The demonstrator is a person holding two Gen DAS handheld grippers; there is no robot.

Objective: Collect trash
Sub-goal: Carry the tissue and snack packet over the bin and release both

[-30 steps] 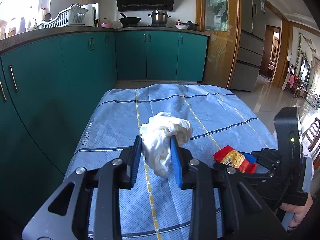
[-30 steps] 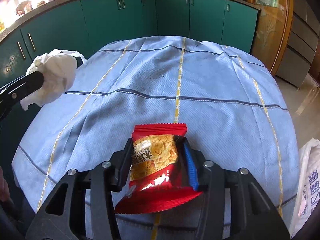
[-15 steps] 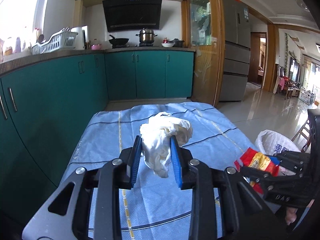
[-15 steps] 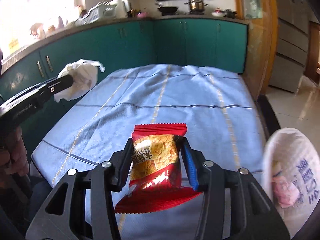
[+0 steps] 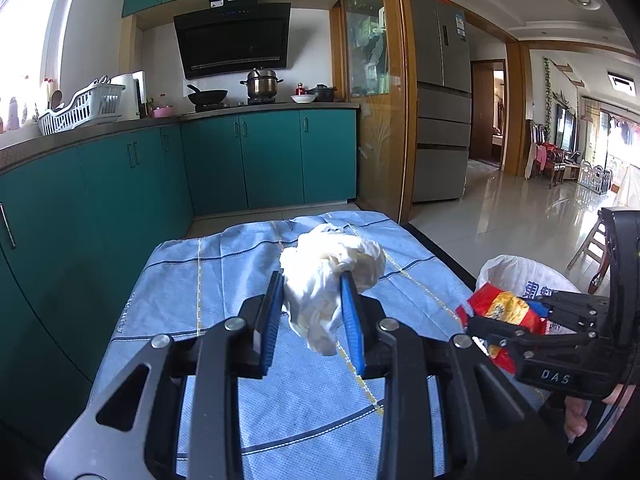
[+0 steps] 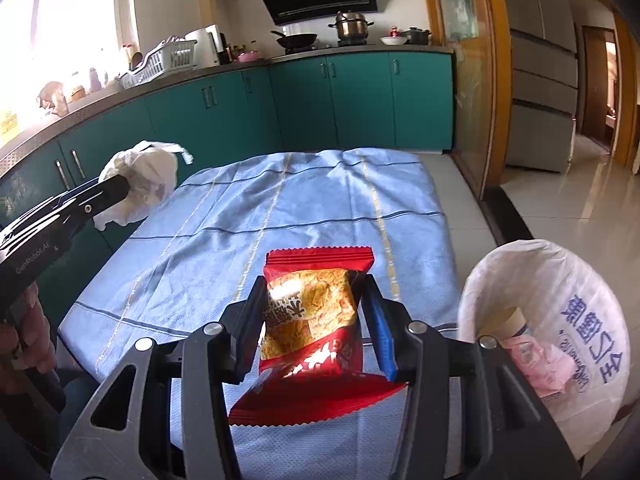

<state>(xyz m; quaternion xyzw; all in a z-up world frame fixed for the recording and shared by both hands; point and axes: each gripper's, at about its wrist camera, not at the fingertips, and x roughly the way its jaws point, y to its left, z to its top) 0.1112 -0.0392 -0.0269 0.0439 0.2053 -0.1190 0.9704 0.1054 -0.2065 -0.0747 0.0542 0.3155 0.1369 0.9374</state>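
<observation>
My left gripper is shut on a crumpled white tissue and holds it above the blue tablecloth. The tissue also shows in the right wrist view. My right gripper is shut on a red and yellow snack packet, held above the table's near right part. The packet also shows in the left wrist view. A trash bin lined with a white bag stands right of the table and holds pink trash and a paper cup.
Teal kitchen cabinets run along the left and back, with a dish rack, wok and pot on the counter. A fridge and tiled floor lie to the right. Chairs stand at the far right.
Both grippers have lifted and swung right with their loads. The table has dropped lower in both views, and the white-bagged bin has come into view at the right.
</observation>
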